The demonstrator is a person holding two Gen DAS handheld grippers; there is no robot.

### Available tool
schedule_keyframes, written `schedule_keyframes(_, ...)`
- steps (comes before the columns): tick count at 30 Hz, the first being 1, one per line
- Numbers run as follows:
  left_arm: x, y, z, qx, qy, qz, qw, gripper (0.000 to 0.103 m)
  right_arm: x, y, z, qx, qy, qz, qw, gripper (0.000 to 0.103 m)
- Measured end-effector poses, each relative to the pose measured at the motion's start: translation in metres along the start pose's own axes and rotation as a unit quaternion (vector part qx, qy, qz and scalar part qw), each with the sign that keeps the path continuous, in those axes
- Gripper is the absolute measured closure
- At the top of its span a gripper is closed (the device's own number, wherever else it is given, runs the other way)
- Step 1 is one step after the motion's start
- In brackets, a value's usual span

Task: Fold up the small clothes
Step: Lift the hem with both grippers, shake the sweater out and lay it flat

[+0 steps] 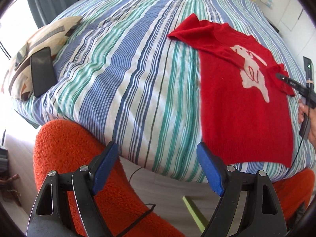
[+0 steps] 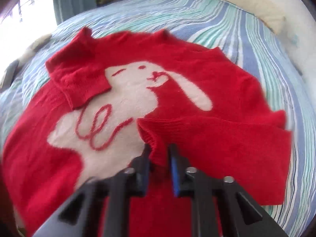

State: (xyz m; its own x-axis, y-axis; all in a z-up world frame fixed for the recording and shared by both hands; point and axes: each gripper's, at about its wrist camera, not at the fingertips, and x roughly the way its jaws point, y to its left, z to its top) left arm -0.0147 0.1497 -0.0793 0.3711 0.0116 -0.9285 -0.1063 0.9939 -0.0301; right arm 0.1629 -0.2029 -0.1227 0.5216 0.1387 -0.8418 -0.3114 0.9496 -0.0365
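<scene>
Between hand-held gripper [image 2: 159,158] pads: sweater cuff [image 2: 153,140].

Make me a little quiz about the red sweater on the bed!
1. True or false: the left gripper is holding the red sweater.
2. What does the right gripper pinch: A) the sleeve cuff, B) the phone, C) the pillow?
3. Fill in: the sweater lies on a ______ bedspread.

Key: 1 false, it is open and away from it. 2 A. 3 striped.
</scene>
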Motion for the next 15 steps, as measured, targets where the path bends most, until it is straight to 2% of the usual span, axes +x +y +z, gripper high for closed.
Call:
schedule_keyframes(3,0.005,0.005,-0.003,-0.005,0.008,0.010,0.9999,0.020,-0.053,-0.078,-0.015,0.132,-0.071,-0.003,0.989,0.095)
schedule_keyframes(6,0.008,0.001,-0.002,-0.012,0.012,0.002,0.9999,0.020,-0.109,-0.173,-0.064,0.267,-0.118,-0.024,0.956,0.095)
schedule_keyframes(10,0.009,-0.021,0.005,0.000,0.016,-0.018,0.9997,0.020,-0.141,-0.272,-0.156,0.403,-0.114,-0.062,0.906,0.095)
schedule_keyframes(13,0.006,-0.043,0.010,0.025,0.017,-0.024,0.9993,0.020,-0.132,-0.307,-0.211,0.479,-0.099,-0.039,0.871,0.095)
schedule_keyframes(15,0.000,-0.054,0.012,0.039,0.012,-0.024,0.9989,0.020,-0.126,-0.317,-0.237,0.518,-0.108,-0.014,0.849,0.095)
